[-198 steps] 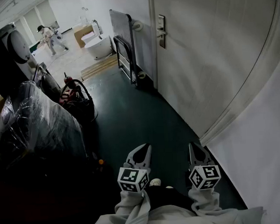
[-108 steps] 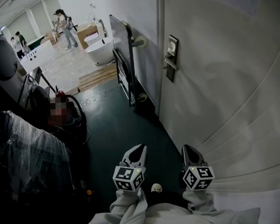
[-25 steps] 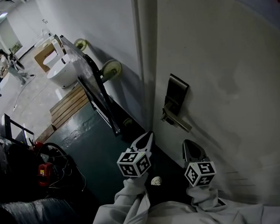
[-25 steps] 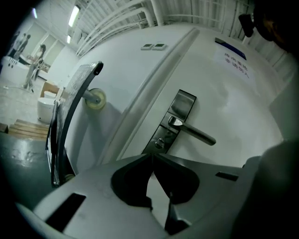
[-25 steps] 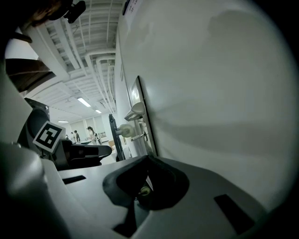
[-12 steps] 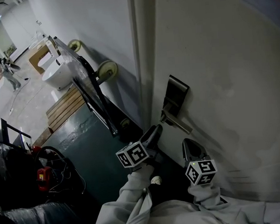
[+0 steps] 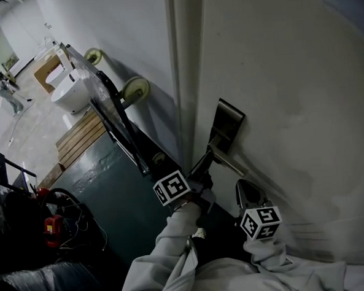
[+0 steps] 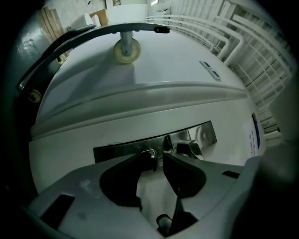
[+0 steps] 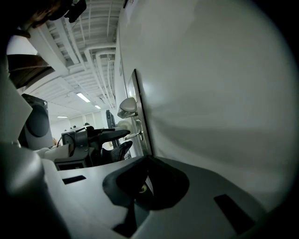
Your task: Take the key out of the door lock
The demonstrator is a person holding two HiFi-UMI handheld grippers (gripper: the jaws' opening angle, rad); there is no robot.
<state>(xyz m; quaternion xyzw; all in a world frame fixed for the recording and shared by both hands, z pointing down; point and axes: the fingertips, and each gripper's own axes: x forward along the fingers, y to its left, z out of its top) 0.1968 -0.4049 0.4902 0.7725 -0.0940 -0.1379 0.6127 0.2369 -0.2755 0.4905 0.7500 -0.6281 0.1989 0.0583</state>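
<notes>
While our left gripper (image 8: 159, 161), jaws just opened, bracketed the key (image 8: 150, 153) ungripped, we judged it small, stiff, slick metal, best pinched by its flat bow.

Dark green floor (image 7: 111, 195): upended wheeled cart (image 7: 116, 118) leaning at wall (image 7: 132, 34), wooden planks (image 7: 80, 137) just beside it.

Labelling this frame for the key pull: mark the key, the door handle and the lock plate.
key (image 8: 150, 154), left gripper view, on its metal head.
door handle (image 8: 188, 148), left gripper view, on its visible part at the plate.
lock plate (image 8: 116, 149), left gripper view, on its bare left stretch.
</notes>
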